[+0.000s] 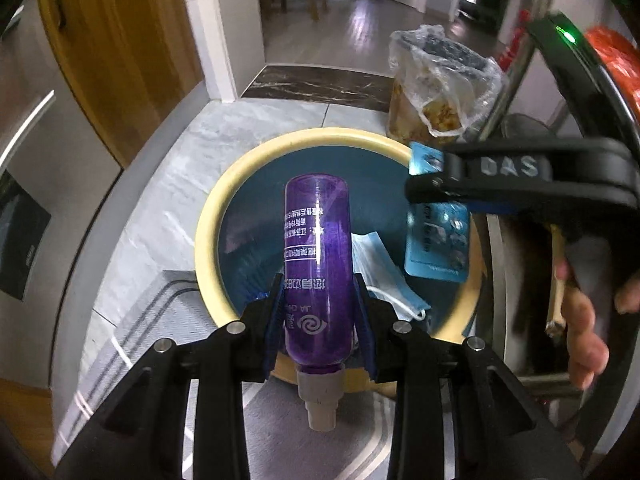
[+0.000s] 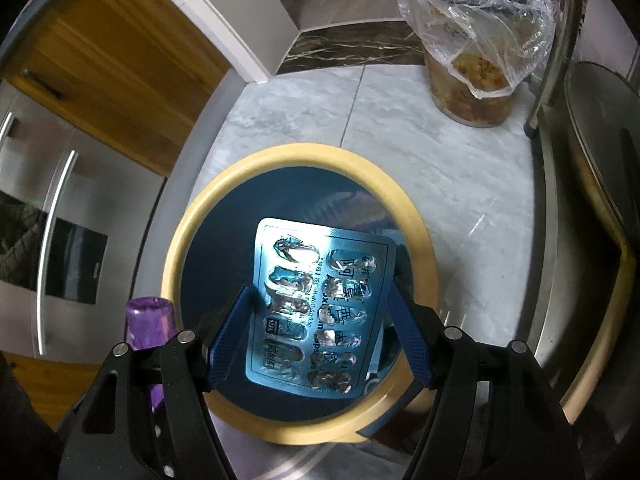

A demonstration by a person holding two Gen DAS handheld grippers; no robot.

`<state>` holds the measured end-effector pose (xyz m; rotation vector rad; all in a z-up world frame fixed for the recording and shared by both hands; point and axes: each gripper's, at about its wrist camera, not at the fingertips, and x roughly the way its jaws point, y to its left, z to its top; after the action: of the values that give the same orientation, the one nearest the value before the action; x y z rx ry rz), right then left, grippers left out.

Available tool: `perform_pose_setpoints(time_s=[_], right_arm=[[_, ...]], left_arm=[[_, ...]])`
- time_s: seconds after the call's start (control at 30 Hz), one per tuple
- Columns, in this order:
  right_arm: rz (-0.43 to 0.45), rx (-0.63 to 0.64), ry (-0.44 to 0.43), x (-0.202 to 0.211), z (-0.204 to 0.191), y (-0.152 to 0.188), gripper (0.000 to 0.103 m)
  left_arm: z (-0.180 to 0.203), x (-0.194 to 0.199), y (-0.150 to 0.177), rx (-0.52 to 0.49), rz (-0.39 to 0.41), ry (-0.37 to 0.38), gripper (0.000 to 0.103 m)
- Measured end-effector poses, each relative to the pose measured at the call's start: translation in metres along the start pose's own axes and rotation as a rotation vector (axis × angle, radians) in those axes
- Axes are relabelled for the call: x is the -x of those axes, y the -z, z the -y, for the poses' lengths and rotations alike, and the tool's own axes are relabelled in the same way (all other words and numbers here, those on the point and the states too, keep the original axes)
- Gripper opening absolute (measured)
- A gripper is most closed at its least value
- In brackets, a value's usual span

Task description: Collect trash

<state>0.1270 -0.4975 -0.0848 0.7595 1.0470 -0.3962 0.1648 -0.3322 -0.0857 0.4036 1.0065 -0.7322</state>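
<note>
A round waste bin (image 1: 208,216) with a cream rim and dark blue inside sits on a grey marble-look floor; everything below is placed relative to it.

Beyond the bin, toward its far right, stands a second bin lined with a clear plastic bag (image 2: 476,36), holding what looks like food scraps.

Directly above the bin's opening, the left gripper (image 1: 318,312) is clamped on a purple plastic spray bottle (image 1: 318,248), gripping its lower body with the nozzle end pointing back at the camera. The bottle looks empty or nearly so: probably light, fairly stiff, with a smooth, slippery wall. The mid-body hold between the blue pads seems sound.

Also above the opening, toward its right side, the right gripper (image 2: 320,332) holds a blue blister pack of capsules (image 2: 316,304) by its two long edges, jaws wide. The pack is likely very light, thin and bendable, so an edge grip could buckle it.

Inside the bin, at the bottom, lies a pale blue face mask (image 1: 380,276), soft and limp.
</note>
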Motion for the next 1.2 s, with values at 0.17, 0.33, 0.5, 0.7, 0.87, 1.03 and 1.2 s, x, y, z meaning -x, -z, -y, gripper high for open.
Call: perform_pose_setpoints(time_s=[0.17,0.33,0.5,0.7,0.87,1.03,1.2], right_arm=[[-0.014,-0.021,-0.010,-0.005,0.003,-0.002,0.071],[-0.010,-0.008,-0.014,-0.006,0.000,-0.004,0.072],[-0.018,-0.006,-0.018,-0.008,-0.001,-0.005,0.072],[-0.019,0.014,-0.024,-0.005,-0.006,-0.002,0.080],[-0.010,0.025,-0.016,0.004,-0.004,0.002,0.085],[0.036,0.082,0.001,0.039,-0.012,0.016,0.090],[0.133,0.164,0.029,0.088,-0.023,0.045,0.094]], left_arm=[[-0.005,-0.012,-0.003,0.028,-0.003,-0.007,0.032],[-0.007,-0.017,-0.002,0.038,0.009,-0.009,0.032],[-0.010,-0.016,0.002,0.038,0.004,-0.012,0.035],[-0.015,-0.008,0.012,0.069,0.010,-0.014,0.048],[-0.017,0.016,0.028,0.096,0.046,-0.024,0.066],[-0.018,0.045,0.043,0.119,0.095,-0.030,0.084],[-0.019,0.077,0.055,0.122,0.152,-0.035,0.095]])
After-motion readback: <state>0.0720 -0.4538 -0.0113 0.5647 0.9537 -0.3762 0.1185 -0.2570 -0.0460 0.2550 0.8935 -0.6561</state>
